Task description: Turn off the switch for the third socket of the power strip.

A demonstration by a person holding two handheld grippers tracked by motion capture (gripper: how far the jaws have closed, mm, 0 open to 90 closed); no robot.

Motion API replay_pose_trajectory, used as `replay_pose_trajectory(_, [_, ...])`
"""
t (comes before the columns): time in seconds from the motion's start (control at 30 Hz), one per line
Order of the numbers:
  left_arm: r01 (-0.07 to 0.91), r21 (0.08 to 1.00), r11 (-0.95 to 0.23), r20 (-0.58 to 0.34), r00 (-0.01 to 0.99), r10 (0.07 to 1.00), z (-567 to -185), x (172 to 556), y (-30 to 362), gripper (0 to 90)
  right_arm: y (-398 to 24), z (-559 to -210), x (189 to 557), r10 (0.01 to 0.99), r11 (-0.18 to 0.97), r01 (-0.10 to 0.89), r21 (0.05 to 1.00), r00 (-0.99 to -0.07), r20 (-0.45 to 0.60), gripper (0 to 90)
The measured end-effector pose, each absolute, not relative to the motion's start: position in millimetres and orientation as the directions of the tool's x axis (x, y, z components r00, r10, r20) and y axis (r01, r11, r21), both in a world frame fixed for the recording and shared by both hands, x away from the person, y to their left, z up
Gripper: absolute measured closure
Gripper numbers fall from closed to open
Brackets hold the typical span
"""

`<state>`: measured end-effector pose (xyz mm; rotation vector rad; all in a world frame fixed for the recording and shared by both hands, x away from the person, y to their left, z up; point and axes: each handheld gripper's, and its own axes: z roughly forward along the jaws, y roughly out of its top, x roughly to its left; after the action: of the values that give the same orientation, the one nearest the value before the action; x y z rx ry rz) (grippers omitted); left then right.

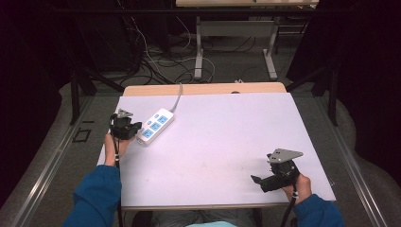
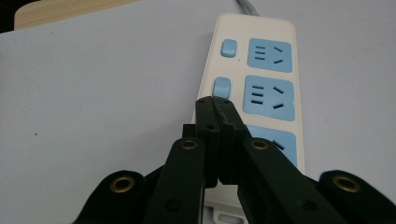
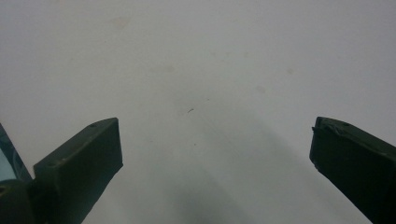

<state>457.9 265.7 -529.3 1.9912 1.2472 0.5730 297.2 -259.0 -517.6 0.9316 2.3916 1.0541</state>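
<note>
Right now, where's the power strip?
High view: power strip lies far left on the table, cable trailing off the back edge, left gripper at its near end.

L gripper [image 1: 138,126]: fingers [image 2: 219,116] pressed together, far-left. R gripper [image 1: 257,181]: fingers [image 3: 84,158] spread wide, near-right.

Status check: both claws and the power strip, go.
Left claw shut, tips over the power strip by its middle switch. Right claw open above bare table, holding nothing. Nothing in the way.
</note>
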Motion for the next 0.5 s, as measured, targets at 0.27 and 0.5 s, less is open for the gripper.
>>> replay_pose_trajectory(0.27, [0.598, 0.748, -0.290, -0.005, 0.441, 0.897, -533.1, 459.4, 266.7, 90.0, -259.2, -516.9, 296.8, 0.694, 0.510, 0.433, 0.744, -0.717, -0.058, 2.0])
replay_pose_trajectory(0.5, [0.605, 0.738, -0.297, -0.003, 0.443, 0.896, -535.0, 460.2, 266.7, 90.0, -259.0, -517.2, 297.1, 0.694, 0.511, 0.429, 0.745, -0.717, -0.063, 2.2])
